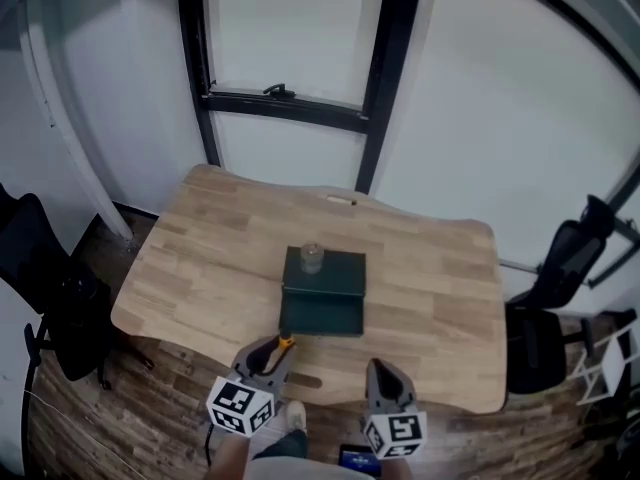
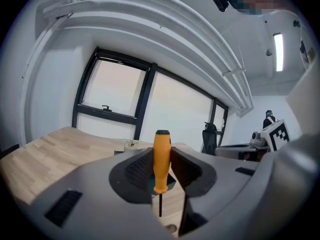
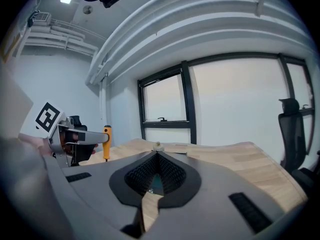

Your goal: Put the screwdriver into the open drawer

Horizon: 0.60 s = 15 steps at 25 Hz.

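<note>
Handling should be easy: the orange-handled screwdriver with a thin dark steel shaft [image 2: 161, 159] looks stiff and light. Its smooth plastic handle (the thickest and safest part to take) is where the left gripper [image 1: 268, 358] pinches it, upright with the shaft down, above the near edge of the pale wooden table [image 1: 190, 268]. The right gripper [image 3: 157, 156] is pressed together on nothing. The open drawer of the small dark green box [image 1: 320, 318] sits mid-table, facing that near edge.
</note>
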Each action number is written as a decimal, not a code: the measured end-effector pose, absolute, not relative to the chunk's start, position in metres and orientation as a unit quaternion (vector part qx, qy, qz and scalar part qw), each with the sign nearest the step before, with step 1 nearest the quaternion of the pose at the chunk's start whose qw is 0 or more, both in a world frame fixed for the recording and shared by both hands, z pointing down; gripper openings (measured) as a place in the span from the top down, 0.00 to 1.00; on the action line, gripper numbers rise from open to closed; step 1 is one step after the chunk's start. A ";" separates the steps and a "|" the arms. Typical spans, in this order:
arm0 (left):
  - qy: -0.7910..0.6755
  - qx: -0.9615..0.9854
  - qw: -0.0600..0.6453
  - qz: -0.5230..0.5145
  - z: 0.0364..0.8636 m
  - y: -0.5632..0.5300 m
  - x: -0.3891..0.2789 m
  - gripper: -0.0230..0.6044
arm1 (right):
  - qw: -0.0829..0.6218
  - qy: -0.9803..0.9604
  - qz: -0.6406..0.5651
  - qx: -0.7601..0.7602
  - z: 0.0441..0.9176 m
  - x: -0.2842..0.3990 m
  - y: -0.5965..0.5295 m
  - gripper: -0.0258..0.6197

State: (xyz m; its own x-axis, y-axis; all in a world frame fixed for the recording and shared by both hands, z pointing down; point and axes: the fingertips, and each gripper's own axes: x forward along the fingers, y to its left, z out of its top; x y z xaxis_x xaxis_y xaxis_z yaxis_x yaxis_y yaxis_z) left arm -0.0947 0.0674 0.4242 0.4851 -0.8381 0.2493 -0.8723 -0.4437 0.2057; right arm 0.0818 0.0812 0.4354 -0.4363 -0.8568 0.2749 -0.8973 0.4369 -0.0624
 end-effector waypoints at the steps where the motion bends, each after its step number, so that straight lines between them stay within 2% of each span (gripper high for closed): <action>1: -0.502 0.849 0.155 0.057 0.425 0.058 -0.096 0.78 | 0.103 -0.841 0.102 0.521 0.436 0.079 0.072 0.96; 15: -0.480 0.864 0.142 0.053 0.421 -0.038 -0.119 0.79 | 0.105 -0.837 0.102 0.528 0.438 0.042 -0.016 0.96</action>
